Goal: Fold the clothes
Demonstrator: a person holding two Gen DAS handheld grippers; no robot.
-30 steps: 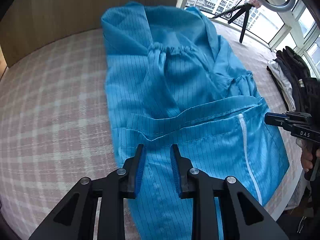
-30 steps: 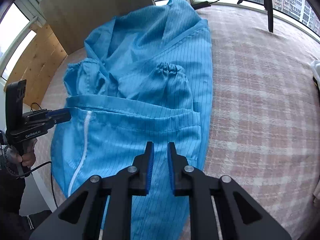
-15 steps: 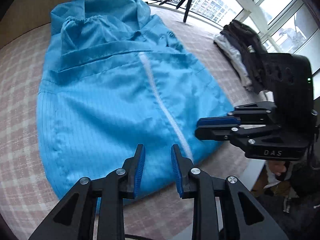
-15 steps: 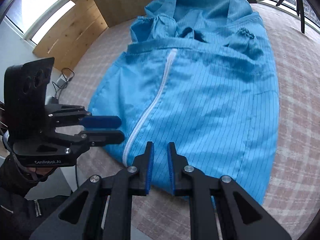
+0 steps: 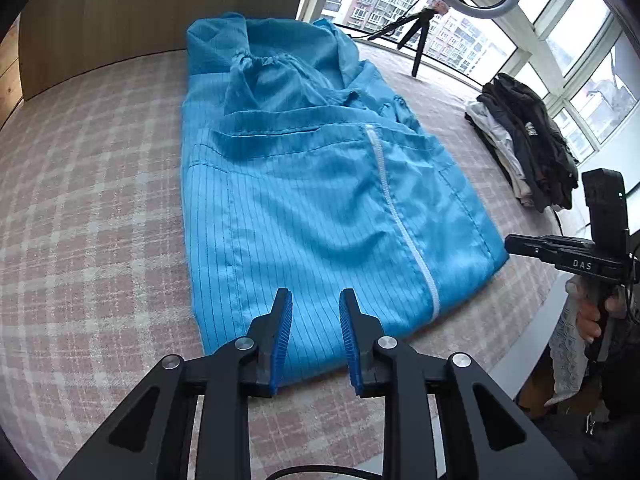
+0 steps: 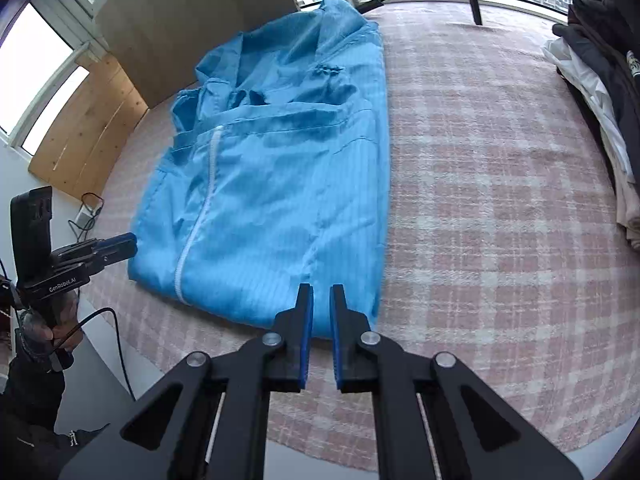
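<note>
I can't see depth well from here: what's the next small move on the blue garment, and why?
Probably lower both grippers onto the near hem. The blue garment lies folded once, zipper up; the left gripper and right gripper hover over its near corners, slightly open, gripping nothing.

Bare blanket [image 6: 480, 200] right, clothes pile [image 6: 600, 92] beyond

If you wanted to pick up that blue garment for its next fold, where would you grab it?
Probably by the two near corners of the blue garment, one per tool, coming in low from the table's near edge. Its hem lies flat just ahead of the left tool and right tool, and both point down at it. The white zipper looks stiffer, so pinch beside it.
</note>
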